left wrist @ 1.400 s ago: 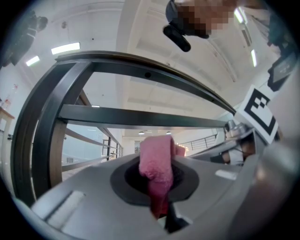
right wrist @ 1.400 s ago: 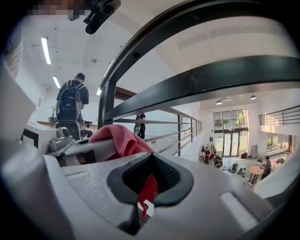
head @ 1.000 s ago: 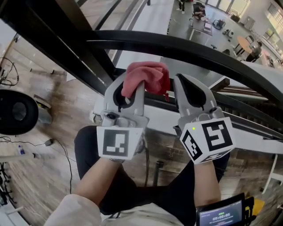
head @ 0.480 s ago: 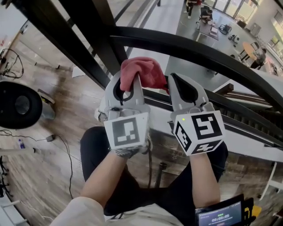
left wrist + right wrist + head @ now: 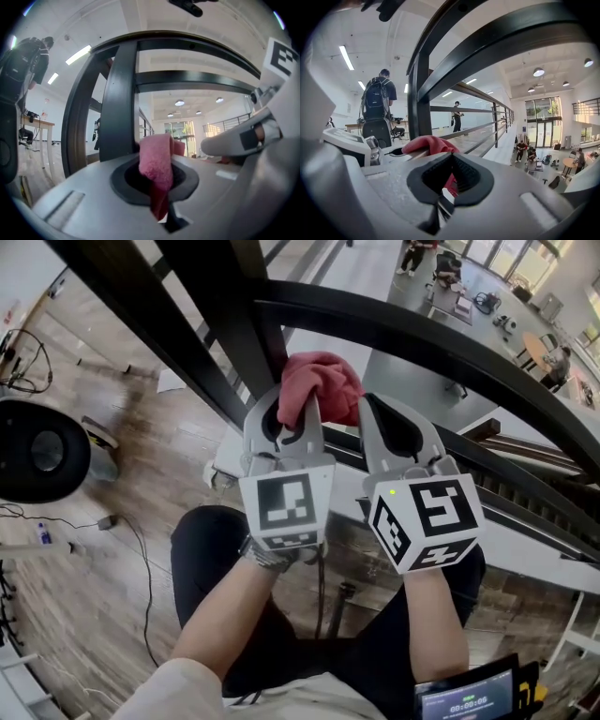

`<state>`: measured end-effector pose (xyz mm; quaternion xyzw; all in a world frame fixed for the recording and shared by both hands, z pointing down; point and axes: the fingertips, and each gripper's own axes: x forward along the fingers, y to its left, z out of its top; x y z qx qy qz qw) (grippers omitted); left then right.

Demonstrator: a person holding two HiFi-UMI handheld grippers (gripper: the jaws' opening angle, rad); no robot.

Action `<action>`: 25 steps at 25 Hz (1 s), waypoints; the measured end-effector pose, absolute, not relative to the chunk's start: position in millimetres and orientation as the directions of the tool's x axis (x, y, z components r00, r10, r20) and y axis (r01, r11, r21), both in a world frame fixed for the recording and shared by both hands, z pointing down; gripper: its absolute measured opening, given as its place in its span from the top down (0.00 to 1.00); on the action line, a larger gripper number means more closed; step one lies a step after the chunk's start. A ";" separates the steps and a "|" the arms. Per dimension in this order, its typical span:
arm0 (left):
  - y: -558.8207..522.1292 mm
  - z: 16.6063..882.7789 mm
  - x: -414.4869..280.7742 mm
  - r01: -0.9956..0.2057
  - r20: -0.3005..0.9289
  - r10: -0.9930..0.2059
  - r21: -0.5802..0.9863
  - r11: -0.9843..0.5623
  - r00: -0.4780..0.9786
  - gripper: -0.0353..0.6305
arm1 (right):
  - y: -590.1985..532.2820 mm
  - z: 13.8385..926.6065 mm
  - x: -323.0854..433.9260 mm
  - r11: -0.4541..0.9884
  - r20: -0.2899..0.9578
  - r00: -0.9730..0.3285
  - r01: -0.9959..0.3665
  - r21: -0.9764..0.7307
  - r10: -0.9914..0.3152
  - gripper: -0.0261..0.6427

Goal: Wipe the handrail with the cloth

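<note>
Entry: cloth held at the handrail, wipe apparently not yet begun.

Left gripper [image 5: 302, 411]: fingers clamped on the pink cloth [image 5: 321, 381], which bunches beyond the tips, near the dark handrail [image 5: 422, 334]; contact cannot be told. Right gripper [image 5: 372, 414]: fingers together, empty, just right of the cloth. Step judged: approach. Next move calls for pressing the cloth onto the rail and stroking along it.

The left gripper [image 5: 302, 416] and right gripper [image 5: 373, 418] are pale grey shells, each topped with a black-and-white marker cube [image 5: 286, 512]; dark trousers [image 5: 211, 549], cream sleeve [image 5: 169, 692].
</note>
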<state>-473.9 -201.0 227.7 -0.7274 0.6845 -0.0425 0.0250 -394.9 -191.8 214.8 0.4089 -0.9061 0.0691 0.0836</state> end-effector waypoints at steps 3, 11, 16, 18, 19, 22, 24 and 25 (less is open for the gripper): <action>-202.3 229.2 -470.7 -0.993 0.040 -0.997 -0.094 -0.067 0.064 0.90 | -191.5 216.6 -391.1 0.648 0.216 -0.648 -0.758 -0.080 -0.731 0.96; -200.5 228.3 -465.2 -0.987 0.051 -0.992 -0.109 -0.122 0.117 0.82 | -185.5 224.3 -409.6 0.683 0.237 -0.676 -0.728 -0.064 -0.698 0.96; -193.2 225.3 -463.9 -0.985 0.047 -0.990 -0.096 -0.140 0.136 0.77 | -185.6 227.4 -412.5 0.675 0.258 -0.667 -0.735 -0.068 -0.699 0.96; -188.3 219.5 -465.5 -0.988 0.025 -0.991 -0.083 -0.130 0.128 0.76 | -185.2 226.9 -411.8 0.673 0.261 -0.665 -0.736 -0.072 -0.700 0.96; -186.2 214.4 -466.7 -0.991 0.003 -0.993 -0.062 -0.117 0.117 0.76 | -185.1 226.7 -411.7 0.673 0.261 -0.665 -0.736 -0.074 -0.700 0.96; -186.2 207.6 -469.7 -0.995 -0.029 -0.995 -0.042 -0.092 0.093 0.83 | -185.5 226.4 -412.1 0.674 0.258 -0.668 -0.735 -0.076 -0.698 0.96; -191.3 216.6 -469.8 -0.990 0.008 -0.995 -0.100 -0.099 0.099 0.89 | -185.5 226.5 -412.3 0.677 0.255 -0.671 -0.732 -0.081 -0.696 0.96; -193.7 220.0 -468.9 -0.988 0.024 -0.995 -0.120 -0.100 0.098 0.89 | -185.1 226.6 -412.6 0.678 0.253 -0.674 -0.730 -0.083 -0.694 0.96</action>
